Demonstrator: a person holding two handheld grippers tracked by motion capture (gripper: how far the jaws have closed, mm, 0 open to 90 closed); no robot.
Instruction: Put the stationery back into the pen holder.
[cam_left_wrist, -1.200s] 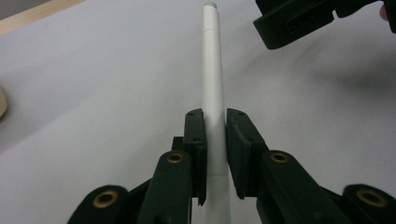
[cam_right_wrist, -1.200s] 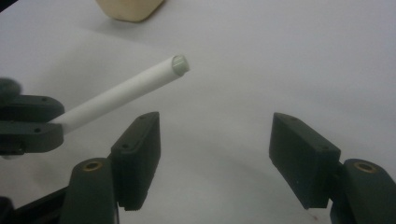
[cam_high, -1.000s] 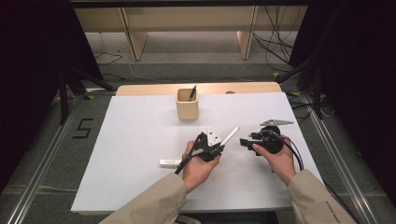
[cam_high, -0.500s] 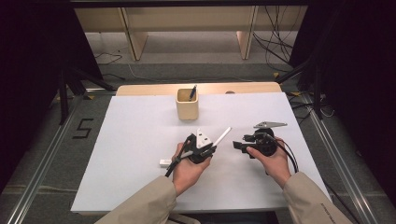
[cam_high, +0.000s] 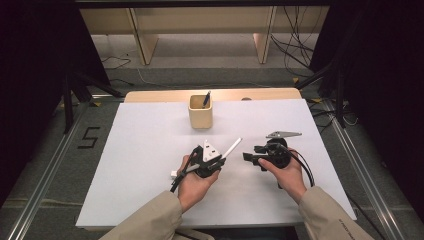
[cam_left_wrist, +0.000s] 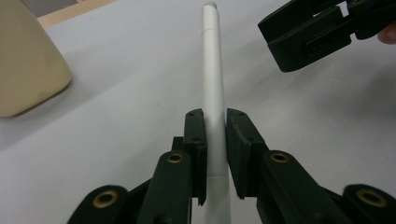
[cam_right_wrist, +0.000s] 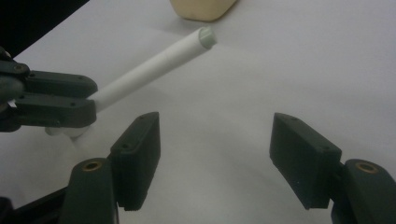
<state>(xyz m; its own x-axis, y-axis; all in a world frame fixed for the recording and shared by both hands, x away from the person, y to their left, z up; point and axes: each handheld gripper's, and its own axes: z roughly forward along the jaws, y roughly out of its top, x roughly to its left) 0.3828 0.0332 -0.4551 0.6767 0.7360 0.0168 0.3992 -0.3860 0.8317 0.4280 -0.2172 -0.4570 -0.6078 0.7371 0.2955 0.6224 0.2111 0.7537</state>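
The left gripper (cam_high: 216, 161) clenches the white pen (cam_left_wrist: 213, 93) low over the table (cam_high: 150, 150), so the right gripper (cam_high: 248, 156), jaws spread, should close squarely around its free end.

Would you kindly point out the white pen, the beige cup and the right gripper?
white pen (cam_left_wrist: 213, 79), left gripper view, mid-barrel.
beige cup (cam_high: 200, 116), high view, front wall.
right gripper (cam_right_wrist: 215, 158), right gripper view, between open jaws.

Bright table, dark surroundings, perhaps soft-focused.
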